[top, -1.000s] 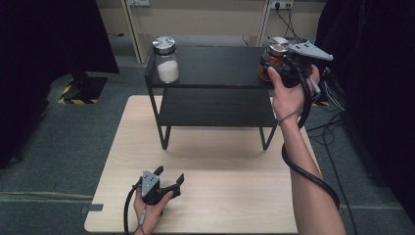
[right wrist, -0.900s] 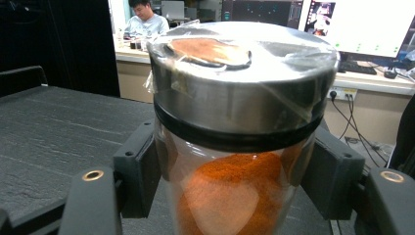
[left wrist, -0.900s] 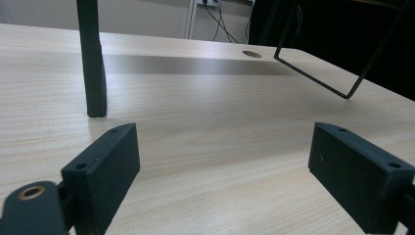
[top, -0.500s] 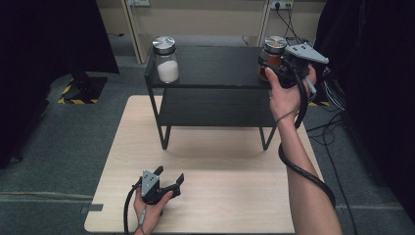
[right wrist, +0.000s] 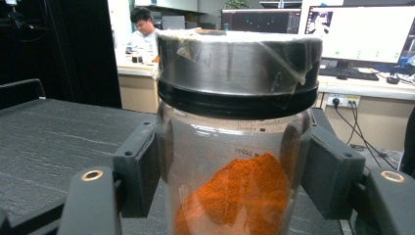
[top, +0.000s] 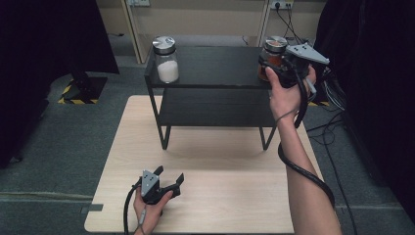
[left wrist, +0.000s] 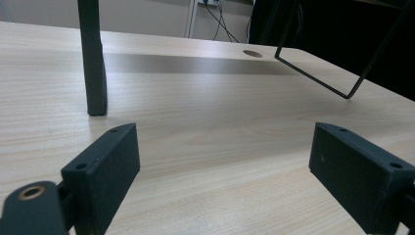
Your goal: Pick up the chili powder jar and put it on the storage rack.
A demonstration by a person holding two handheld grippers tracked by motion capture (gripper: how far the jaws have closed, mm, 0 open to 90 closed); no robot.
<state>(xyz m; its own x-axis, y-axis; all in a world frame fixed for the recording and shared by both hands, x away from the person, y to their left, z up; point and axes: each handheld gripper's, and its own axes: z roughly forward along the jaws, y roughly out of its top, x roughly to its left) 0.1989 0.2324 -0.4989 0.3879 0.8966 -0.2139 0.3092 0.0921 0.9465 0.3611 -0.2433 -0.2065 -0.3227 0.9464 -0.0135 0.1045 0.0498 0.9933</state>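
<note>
Right hand-held gripper point(right wrist: 230, 171) clamps the orange-powder jar point(right wrist: 235, 147) between its jaws.

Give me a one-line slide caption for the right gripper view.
Right gripper clamped on a steel-lidded glass jar of orange powder, on the black shelf.

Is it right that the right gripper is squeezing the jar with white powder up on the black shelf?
Not quite. The right gripper is squeezing the jar of orange powder on the black shelf, as the right gripper view shows. The white powder jar stands apart.
</note>
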